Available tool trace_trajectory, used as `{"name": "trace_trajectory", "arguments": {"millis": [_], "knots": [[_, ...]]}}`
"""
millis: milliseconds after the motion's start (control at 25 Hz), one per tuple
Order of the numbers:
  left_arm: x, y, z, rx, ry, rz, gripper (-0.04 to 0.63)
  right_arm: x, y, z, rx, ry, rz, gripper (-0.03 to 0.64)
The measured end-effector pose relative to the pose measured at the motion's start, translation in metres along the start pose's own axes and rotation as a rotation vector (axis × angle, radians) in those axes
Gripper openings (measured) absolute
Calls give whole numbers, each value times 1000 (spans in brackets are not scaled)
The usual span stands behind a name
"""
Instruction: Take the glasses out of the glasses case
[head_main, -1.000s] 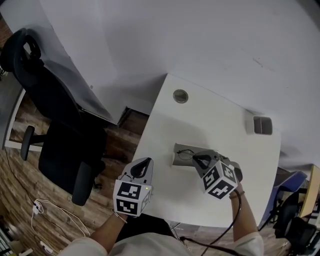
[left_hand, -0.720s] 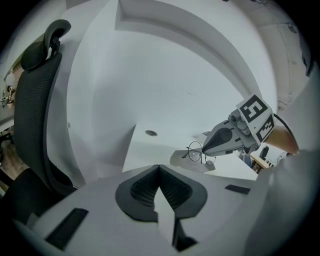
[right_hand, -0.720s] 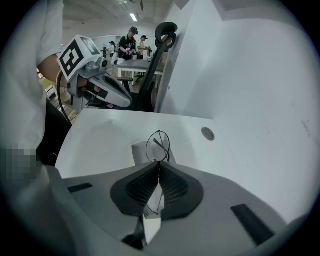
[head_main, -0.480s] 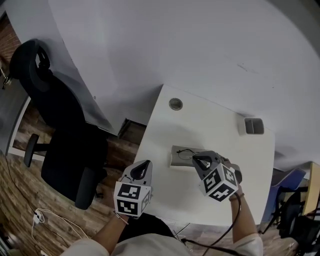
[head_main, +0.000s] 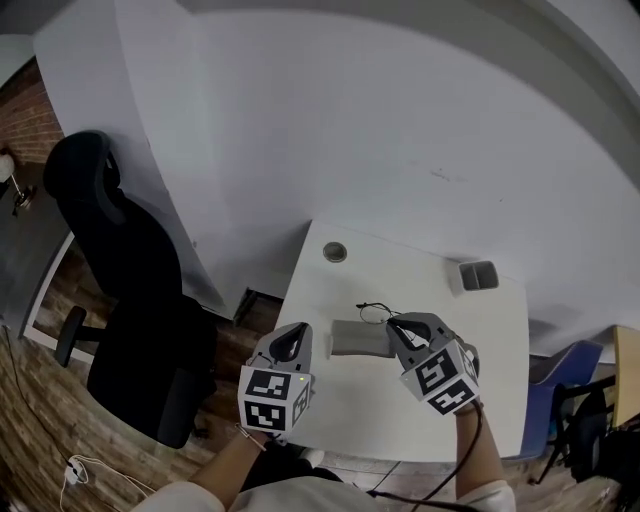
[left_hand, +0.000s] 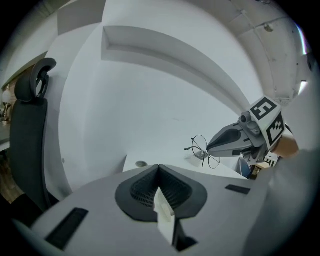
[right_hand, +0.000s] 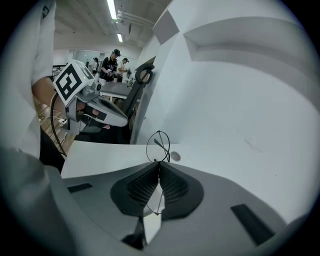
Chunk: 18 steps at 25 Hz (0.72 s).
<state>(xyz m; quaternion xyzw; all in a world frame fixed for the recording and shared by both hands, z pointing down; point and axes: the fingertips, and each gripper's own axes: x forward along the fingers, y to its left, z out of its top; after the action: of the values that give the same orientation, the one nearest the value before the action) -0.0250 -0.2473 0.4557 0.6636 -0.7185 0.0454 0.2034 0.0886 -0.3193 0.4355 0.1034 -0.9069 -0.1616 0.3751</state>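
Head view: right tongs hold glasses above case.

Office, plainly. Over at the left, a black swivel chair with headrest and armrests, standing just off a plain white desk. Set into the desktop near the far edge, a round cable grommet, standard workstation fitting. Hemmed in by smooth white walls, over wood-plank flooring, with a loose white cable trailing across the boards. And through the right gripper view, opening out into a bigger shared room: long ceiling strip lights, more tables, several people standing far in the background. Open-plan workspace, by every sign.
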Motion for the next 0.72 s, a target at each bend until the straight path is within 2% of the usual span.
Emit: {"name": "trace_trajectory", "arguments": {"millis": [200,400,560,720], "knots": [[3,-14,46,54,-93,-20,17,-33,-25,27,31,-92,-115,37],[5,-30,90,72,-174,-33,17,-72,-56,53,159,-247,-236,37],[2,-47,124,95,-248,-50,17,-99,-72,57,239,-333,-331,37],[-1,-60,152,111,-307,-66,17,-125,-79,74,304,-424,-386,37]]}}
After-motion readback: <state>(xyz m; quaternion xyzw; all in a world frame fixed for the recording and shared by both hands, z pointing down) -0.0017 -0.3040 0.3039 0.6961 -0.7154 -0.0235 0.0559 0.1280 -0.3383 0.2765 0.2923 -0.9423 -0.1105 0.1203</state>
